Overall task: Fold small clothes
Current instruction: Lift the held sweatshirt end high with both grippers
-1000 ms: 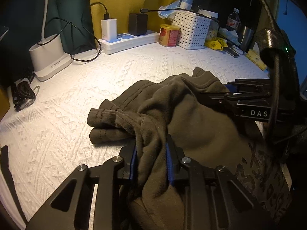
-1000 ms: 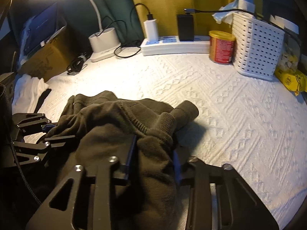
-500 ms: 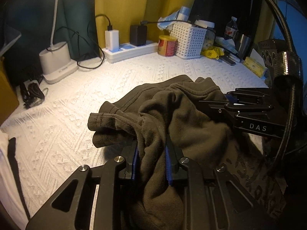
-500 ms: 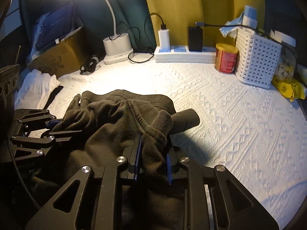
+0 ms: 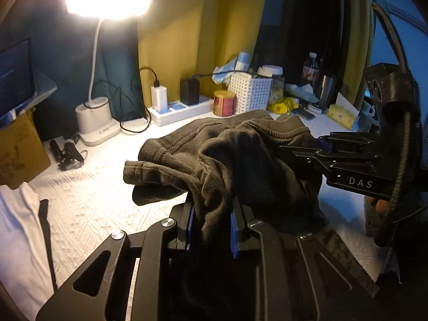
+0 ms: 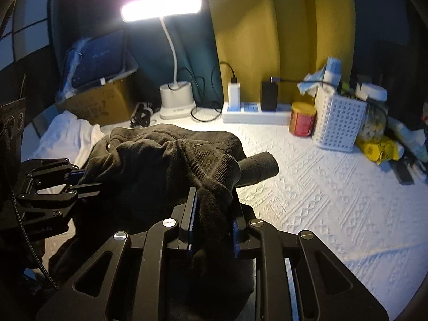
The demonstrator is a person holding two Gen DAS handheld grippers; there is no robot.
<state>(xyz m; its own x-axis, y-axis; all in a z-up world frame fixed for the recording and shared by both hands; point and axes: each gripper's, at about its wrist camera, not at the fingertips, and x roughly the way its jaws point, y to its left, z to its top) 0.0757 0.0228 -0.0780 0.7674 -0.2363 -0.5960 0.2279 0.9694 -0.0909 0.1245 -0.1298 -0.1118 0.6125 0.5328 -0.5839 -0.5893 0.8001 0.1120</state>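
Both hand-held grippers have risen since a second ago, carrying the dark olive garment [image 5: 240, 155] up off the white textured worktop [image 6: 334, 192], and the lamp head [image 6: 160, 8], out of sight before, now glares at the top of both views. The left hand-held gripper [image 5: 211, 222] is clamped on a bunched fold of the garment, and the right hand-held gripper [image 6: 212, 214] is clamped on another fold beside a ribbed cuff. Most of the cloth bulges ahead of and between the two tools, with a hemmed edge hanging free ahead-left of the left one. The garment's lower part drops behind the gripper bodies and is hidden, so its shape cannot be made out. "DAS" is readable on the side of the right hand-held gripper in the left wrist view. Printing on the red can [image 6: 303, 119] and on the lamp base [image 5: 97, 123] is too small to read. Far ahead stand a white basket [image 6: 338, 123] and a power strip [image 6: 254, 115].
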